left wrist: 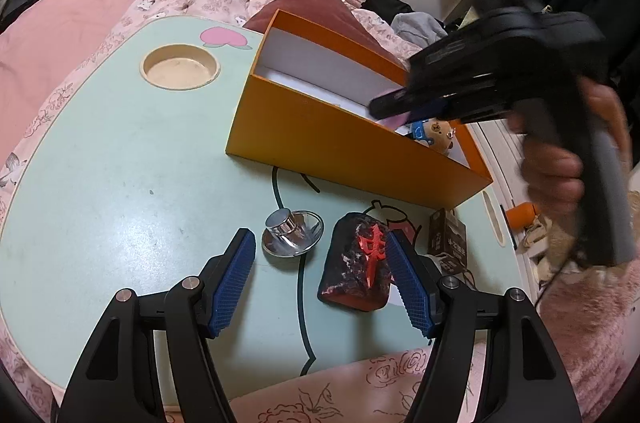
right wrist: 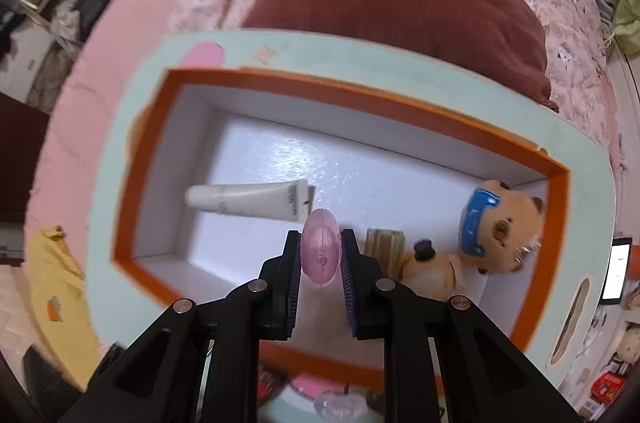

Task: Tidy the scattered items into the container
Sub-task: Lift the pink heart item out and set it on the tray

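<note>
The right tongs (right wrist: 320, 255) are seen clamped on a pink oval piece (right wrist: 321, 251), held above the orange box (right wrist: 136, 183) near its front wall. The left tongs (left wrist: 320, 279) are held about half open over the bench (left wrist: 120, 163), nothing gripped; the dark red-marked block (left wrist: 360, 263) lies touching or just beside the right-hand pad, the chrome knob (left wrist: 292, 233) between the fingers further out. Free white floor is left at the box's middle. Only in the right wrist view are the white tube (right wrist: 248, 201) and plush bear (right wrist: 500, 227) inside the box fully shown; the block and knob are shown clearly only in the left.
</note>
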### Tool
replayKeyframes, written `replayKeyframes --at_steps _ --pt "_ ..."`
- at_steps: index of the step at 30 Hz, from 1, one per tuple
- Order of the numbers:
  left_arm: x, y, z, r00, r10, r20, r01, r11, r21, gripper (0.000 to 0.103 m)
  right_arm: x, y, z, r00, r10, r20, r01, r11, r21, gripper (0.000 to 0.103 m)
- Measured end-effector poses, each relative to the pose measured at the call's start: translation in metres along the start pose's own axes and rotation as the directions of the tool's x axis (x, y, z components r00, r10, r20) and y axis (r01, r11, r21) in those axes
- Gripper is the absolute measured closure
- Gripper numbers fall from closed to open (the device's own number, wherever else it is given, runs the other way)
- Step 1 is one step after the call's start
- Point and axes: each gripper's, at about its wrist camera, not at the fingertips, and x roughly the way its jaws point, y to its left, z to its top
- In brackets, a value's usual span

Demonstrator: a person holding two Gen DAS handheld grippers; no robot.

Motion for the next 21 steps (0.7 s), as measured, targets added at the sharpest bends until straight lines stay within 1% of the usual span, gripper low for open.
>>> replayKeyframes --at_steps 2,4,8,10,11,12,14,17,21 --pt "0.000 0.000 0.000 1.000 0.001 0.000 -0.001 1.000 0.000 0.035 -0.015 -0.003 -0.008 0.999 0.028 0.025 -0.028 1.000 0.005 0.085" --pt "-0.001 0.001 0.000 1.000 0.003 0.002 -0.003 1.000 -0.002 0.035 -0.038 -0.010 -0.023 0.997 0.044 0.060 -0.045 0.999 0.016 0.085" --pt "-0.002 0.005 0.002 1.000 0.008 0.011 -0.008 1.000 -0.015 0.035 -0.074 -0.014 -0.040 0.988 0.099 0.116 -0.103 0.994 0.030 0.085" --pt "-0.001 0.005 0.002 1.000 0.011 0.011 -0.011 1.000 -0.021 0.035 -0.086 -0.005 -0.060 0.986 0.112 0.120 -0.114 0.993 0.008 0.085" --pt "0.000 0.005 0.002 1.000 0.013 0.008 -0.013 1.000 -0.021 0.035 -0.086 -0.004 -0.072 0.987 0.122 0.107 -0.122 0.993 -0.012 0.085" --pt "0.001 0.005 0.002 1.000 0.014 0.004 -0.014 1.000 -0.021 0.035 -0.099 -0.009 -0.088 0.986 0.132 0.099 -0.131 0.991 -0.013 0.085" --pt "0.002 0.005 0.002 1.000 0.016 -0.002 -0.016 1.000 -0.019 0.035 -0.092 -0.010 -0.103 0.985 0.153 0.084 -0.153 0.988 -0.012 0.085" --pt "0.002 0.004 0.001 1.000 0.020 -0.005 -0.020 1.000 -0.014 0.035 -0.076 -0.015 -0.117 0.986 0.138 0.094 -0.140 0.990 0.013 0.085" --pt "0.002 0.005 0.001 1.000 0.026 -0.007 -0.026 1.000 -0.012 0.035 -0.050 -0.026 -0.116 0.986 0.149 0.072 -0.154 0.986 0.067 0.085"
